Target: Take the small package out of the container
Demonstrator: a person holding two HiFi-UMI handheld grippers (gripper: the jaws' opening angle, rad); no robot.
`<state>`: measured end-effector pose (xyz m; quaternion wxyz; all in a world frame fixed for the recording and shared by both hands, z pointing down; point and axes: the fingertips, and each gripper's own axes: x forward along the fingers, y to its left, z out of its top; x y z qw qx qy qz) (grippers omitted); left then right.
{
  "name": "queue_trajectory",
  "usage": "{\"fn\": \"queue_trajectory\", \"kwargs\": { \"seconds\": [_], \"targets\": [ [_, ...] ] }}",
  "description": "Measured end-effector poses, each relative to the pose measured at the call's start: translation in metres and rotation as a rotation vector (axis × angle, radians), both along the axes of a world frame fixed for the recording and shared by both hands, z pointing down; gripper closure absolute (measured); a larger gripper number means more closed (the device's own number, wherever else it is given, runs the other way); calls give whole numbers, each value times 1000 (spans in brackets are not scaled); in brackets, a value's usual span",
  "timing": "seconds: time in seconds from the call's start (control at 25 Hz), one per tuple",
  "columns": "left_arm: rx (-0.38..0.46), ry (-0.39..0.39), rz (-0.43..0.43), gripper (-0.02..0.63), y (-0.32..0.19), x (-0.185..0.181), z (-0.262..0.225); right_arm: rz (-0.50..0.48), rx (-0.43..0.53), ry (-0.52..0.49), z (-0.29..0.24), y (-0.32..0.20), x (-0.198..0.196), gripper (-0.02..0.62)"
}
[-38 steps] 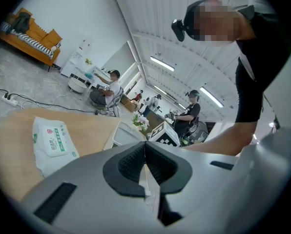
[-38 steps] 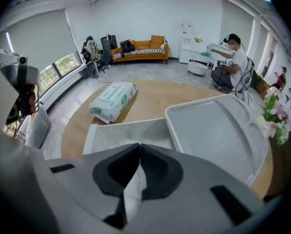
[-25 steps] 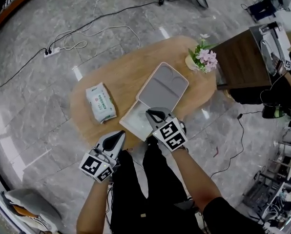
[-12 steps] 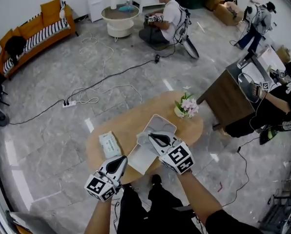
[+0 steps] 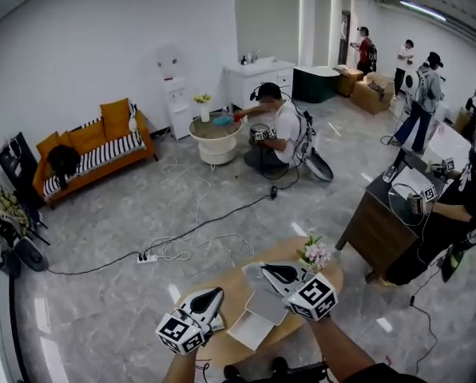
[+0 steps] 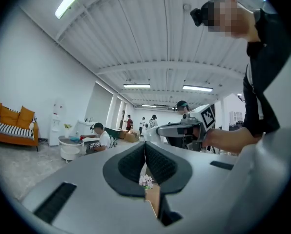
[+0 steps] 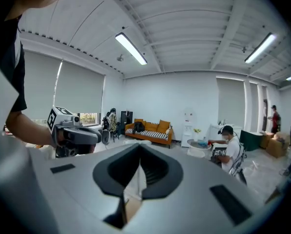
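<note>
Both grippers hung above the worktop (image 5: 236, 286), jaws closed on nothing: left gripper (image 5: 214, 295) left of the open white container (image 5: 252, 330), right gripper (image 5: 268, 269) over it. Small package (image 5: 220, 322) lay just left of the container, mostly hidden.

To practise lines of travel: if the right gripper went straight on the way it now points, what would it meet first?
Nothing close: the right gripper points across open room; the first thing looks like the far orange sofa, depth unclear.

Table (image 5: 234, 287) is smooth wood, container (image 5: 252, 328) matt white plastic, floor (image 5: 102, 309) glossy stone
</note>
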<state>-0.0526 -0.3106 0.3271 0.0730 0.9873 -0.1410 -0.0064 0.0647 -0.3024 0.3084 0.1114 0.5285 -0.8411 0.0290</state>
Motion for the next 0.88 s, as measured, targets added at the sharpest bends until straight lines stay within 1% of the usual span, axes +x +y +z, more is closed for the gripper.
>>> {"fn": "queue_trajectory", "kwargs": {
  "seconds": [0.12, 0.24, 0.32, 0.48, 0.6, 0.72, 0.88],
  "targets": [
    [30, 23, 3, 589, 8, 4, -29, 7, 52, -29, -23, 15, 12, 578],
    [72, 28, 9, 589, 14, 5, -56, -23, 142, -98, -53, 28, 19, 578],
    [87, 36, 12, 589, 18, 4, -69, -40, 183, -145, -68, 36, 22, 578],
    [113, 55, 11, 589, 21, 4, -84, -65, 219, -212, -82, 46, 30, 578],
    [133, 65, 14, 589, 21, 6, -96, -87, 265, -274, -95, 50, 37, 578],
    [149, 74, 24, 589, 22, 6, -105, -102, 308, -316, -103, 55, 42, 578],
    [134, 88, 31, 589, 21, 5, -109, -124, 348, -352, -113, 62, 43, 578]
  ]
}}
